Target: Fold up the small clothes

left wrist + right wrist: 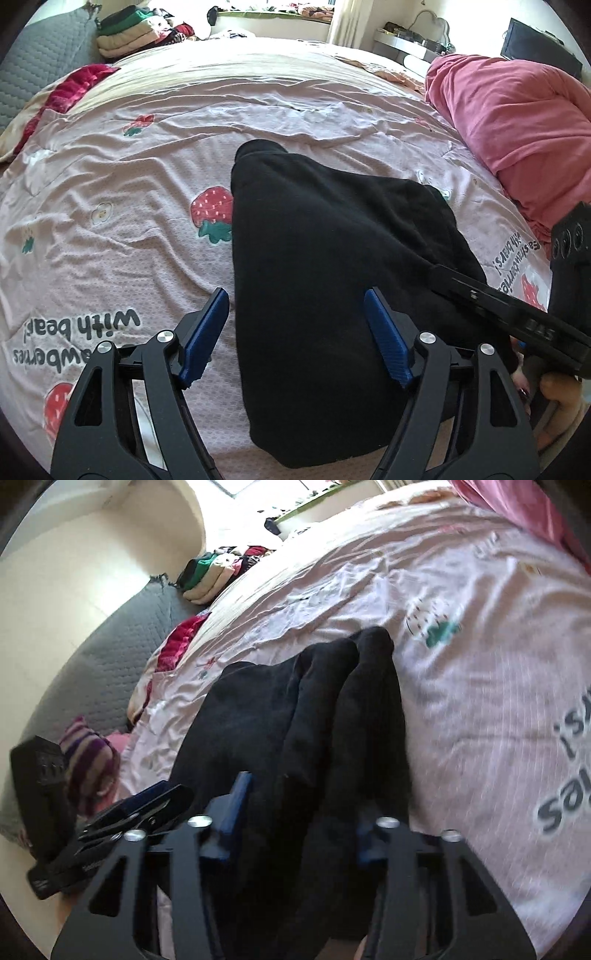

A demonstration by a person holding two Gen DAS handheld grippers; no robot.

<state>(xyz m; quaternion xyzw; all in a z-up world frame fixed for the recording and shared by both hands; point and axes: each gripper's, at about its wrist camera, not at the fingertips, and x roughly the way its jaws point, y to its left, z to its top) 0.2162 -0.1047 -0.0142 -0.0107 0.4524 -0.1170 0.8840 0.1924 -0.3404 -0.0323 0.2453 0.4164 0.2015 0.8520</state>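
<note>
Black garment point(332, 266) lengthwise away from both grippers; left gripper point(295, 321) wide, unloaded, astride its near edge; right gripper point(295, 812) clamped on bunched near end.

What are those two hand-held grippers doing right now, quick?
Left hand-held gripper: open, over the black garment, gripping nothing.
Right hand-held gripper: black garment between its fingers; whether it is clamped cannot be told.

Black garment point(332, 258), pale pink bedsheet point(147, 177) with red strawberry prints and dark lettering, rose-pink blanket point(517, 122), grey quilted pillow point(44, 66), blue-padded black tongs point(295, 332)
</note>
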